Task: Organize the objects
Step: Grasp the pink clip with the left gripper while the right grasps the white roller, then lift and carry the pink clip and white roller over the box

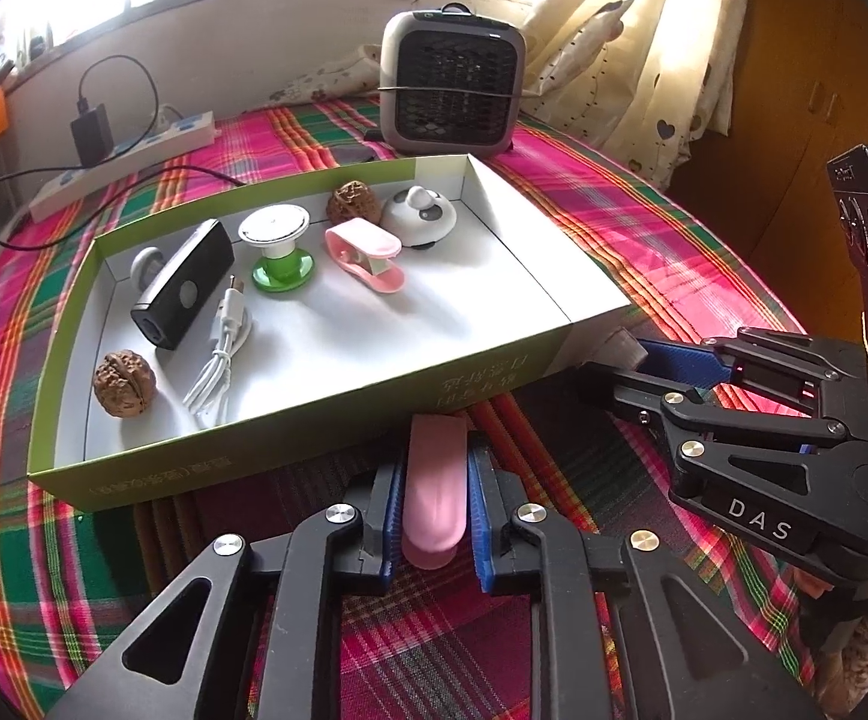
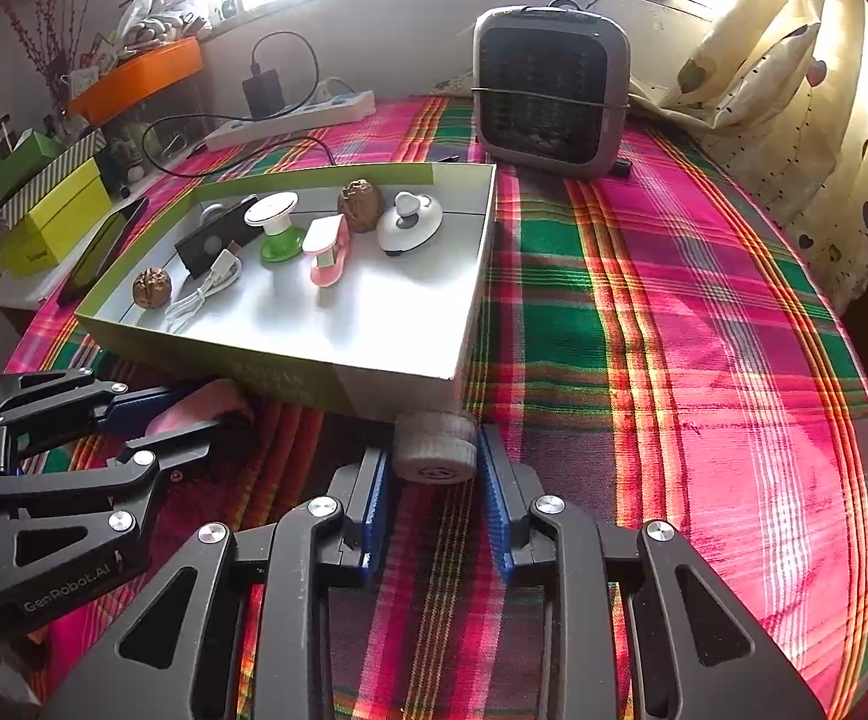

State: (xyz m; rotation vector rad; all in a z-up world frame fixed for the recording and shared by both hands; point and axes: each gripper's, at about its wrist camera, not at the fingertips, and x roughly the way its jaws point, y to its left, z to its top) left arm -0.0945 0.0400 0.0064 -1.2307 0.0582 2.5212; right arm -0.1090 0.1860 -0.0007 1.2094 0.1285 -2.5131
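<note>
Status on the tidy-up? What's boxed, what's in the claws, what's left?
Done: the box holds two walnuts, black device, white cable, green-base spool, pink clip and white dome gadget.
In hand: left claw is shut on a pink piece; right claw straddles a white ribbed spool, contact unclear.
Left: both go in the box.

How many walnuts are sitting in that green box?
2. One walnut lies in the near left corner of the box, beside the white cable. The other walnut sits at the far wall, next to the white panda-faced gadget. None seem hidden.
</note>
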